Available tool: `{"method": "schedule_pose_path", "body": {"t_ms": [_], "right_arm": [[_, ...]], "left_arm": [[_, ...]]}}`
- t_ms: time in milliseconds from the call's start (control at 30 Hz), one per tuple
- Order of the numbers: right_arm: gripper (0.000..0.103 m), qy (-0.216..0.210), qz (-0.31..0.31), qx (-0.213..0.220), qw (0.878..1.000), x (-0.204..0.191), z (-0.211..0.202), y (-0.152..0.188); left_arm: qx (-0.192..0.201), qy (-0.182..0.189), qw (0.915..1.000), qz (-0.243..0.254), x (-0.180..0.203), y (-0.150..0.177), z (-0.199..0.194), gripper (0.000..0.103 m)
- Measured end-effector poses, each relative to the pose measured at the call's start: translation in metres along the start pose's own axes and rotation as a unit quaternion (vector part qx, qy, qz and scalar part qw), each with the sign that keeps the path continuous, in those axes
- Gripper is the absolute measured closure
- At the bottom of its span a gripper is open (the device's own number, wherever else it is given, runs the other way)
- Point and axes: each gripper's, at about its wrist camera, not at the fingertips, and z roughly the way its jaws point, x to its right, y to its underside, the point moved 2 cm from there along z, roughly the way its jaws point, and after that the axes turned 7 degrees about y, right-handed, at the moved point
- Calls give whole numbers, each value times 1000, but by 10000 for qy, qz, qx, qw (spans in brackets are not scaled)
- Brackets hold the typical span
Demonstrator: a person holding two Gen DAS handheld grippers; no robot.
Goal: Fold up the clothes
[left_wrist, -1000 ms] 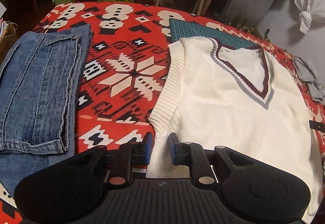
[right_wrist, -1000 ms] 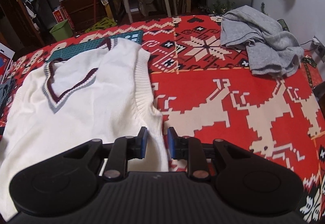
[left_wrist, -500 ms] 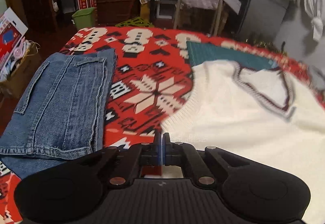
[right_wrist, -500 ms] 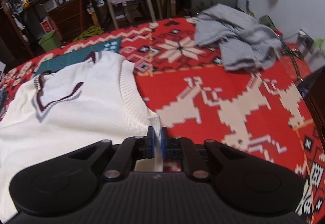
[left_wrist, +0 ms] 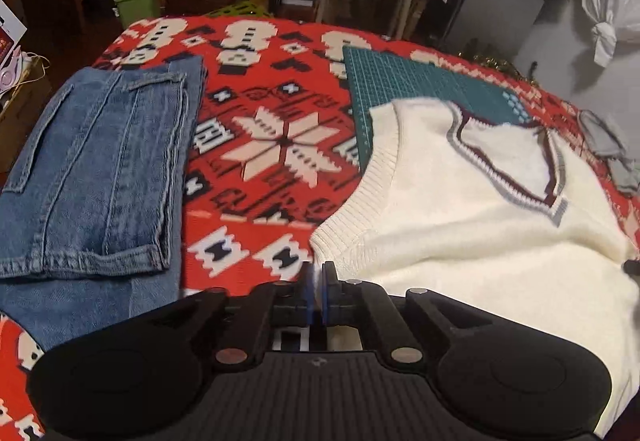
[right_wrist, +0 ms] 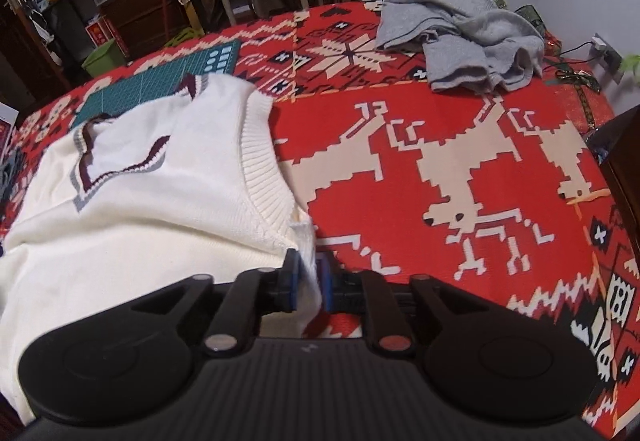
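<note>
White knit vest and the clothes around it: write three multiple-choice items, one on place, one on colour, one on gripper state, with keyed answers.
1. Where do the folded jeans lie relative to the white knit vest?
A. on its left
B. on top of it
C. under it

2. What colour is the crumpled sweater?
A. green
B. grey
C. black

3. What is the right gripper doing?
A. wide open
B. shut on the vest
C. shut on the jeans

Answers: 1 A, red blanket shows between them; 2 B, plainly grey; 3 B, white knit is pinched between its pads.
</note>
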Motion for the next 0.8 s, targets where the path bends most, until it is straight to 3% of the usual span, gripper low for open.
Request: {"method": "schedule_pose_path", "body": {"t_ms": [67,200,267,333,433,467,500,533,600,800], "right_arm": [[82,-45,-6,82,10000,3,-6,-8],[69,-250,-76,262,9993,5,-18,-30],[68,-395,-202,290,9986,3,-19,-43],[61,-423,-401,295,9979,-3,-18,-56],[41,-387,-784,364,9955,-15,-15,-74],[29,-400,-909,409,9942,-21,-14,-78],[17,-437,-1020,470,9927,-27,-13,-82],[13,-479,-1127,532,9910,-34,-12,-85],[4,-563,-1342,657,9872,-48,-11,-91],[0,-672,-1870,493,9788,-101,15,-86]], "left_arm": [[125,127,9998,-99,-3,-12,-5,95],[345,351,9985,-233,-9,-40,-9,70],[346,382,9986,-116,-6,-57,-5,70],[391,428,9983,95,1,-75,1,67],[467,547,9969,326,13,-95,11,60],[492,589,9963,394,17,-101,14,58],[514,613,9958,456,21,-106,18,48],[547,604,9953,518,26,-109,21,40],[620,550,9943,665,37,-113,26,37],[380,722,9905,1105,80,-98,48,23]]}}
